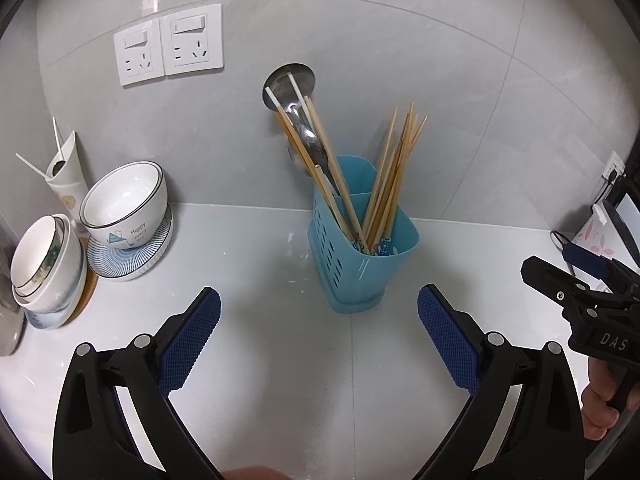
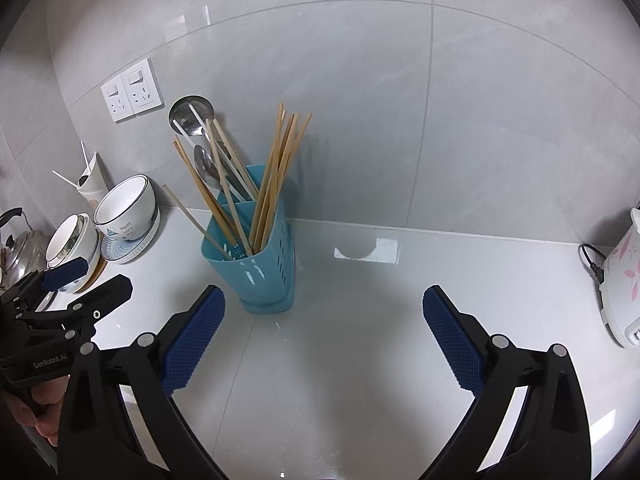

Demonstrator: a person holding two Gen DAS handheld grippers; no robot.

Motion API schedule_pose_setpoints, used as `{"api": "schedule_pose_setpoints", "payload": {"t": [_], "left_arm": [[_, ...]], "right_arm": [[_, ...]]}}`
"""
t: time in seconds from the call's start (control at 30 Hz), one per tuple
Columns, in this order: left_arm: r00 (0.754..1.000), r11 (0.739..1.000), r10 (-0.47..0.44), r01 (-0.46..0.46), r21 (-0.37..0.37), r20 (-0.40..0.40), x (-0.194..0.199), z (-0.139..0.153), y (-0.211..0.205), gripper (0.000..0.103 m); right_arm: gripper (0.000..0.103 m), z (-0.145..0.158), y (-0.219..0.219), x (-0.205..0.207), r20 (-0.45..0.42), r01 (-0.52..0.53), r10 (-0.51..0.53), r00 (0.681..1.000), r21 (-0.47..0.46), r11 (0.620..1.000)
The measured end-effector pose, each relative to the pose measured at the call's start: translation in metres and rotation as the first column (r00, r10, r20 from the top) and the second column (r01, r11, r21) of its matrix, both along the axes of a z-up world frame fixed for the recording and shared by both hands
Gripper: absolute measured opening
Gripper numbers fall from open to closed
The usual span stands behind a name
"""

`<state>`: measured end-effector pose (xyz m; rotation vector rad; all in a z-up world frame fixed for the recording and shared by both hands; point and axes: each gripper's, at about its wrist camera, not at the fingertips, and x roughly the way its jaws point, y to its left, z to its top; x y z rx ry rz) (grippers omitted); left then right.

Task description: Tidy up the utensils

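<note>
The blue holder [image 1: 362, 240] hides the chopsticks' [image 1: 386, 184] lower ends.

Your right gripper [image 2: 323, 320] hangs wide open and empty over the white counter [image 2: 400, 300]. At 11 o'clock, the blue utensil holder [image 2: 260, 276] stands upright, holding chopsticks [image 2: 276, 176] and a ladle [image 2: 192, 116]. At 9 o'clock: your left gripper [image 2: 86, 288].

We see a glossy white countertop [image 1: 260, 360], a blue utensil caddy [image 1: 360, 272] standing near the wall, stacked bowls on plates [image 1: 124, 216] at left, a floral appliance [image 2: 624, 276] far right.
</note>
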<state>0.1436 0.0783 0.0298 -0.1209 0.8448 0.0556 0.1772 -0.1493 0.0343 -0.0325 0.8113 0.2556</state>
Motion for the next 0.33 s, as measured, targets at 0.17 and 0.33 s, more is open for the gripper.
{"api": "schedule_pose_setpoints", "payload": {"t": [0.17, 0.33], "left_arm": [[1.0, 1.0, -0.009, 0.009, -0.007, -0.003, 0.0008, 0.0006, -0.0005, 0.097], [1.0, 1.0, -0.01, 0.01, -0.002, -0.002, 0.0002, 0.0021, -0.0025, 0.097]], "right_arm": [[0.095, 0.0001, -0.0006, -0.0003, 0.0, 0.0, 0.0, 1.0, 0.002, 1.0], [0.095, 0.0005, -0.0028, -0.0025, -0.003, 0.001, -0.001, 1.0, 0.014, 1.0]]}}
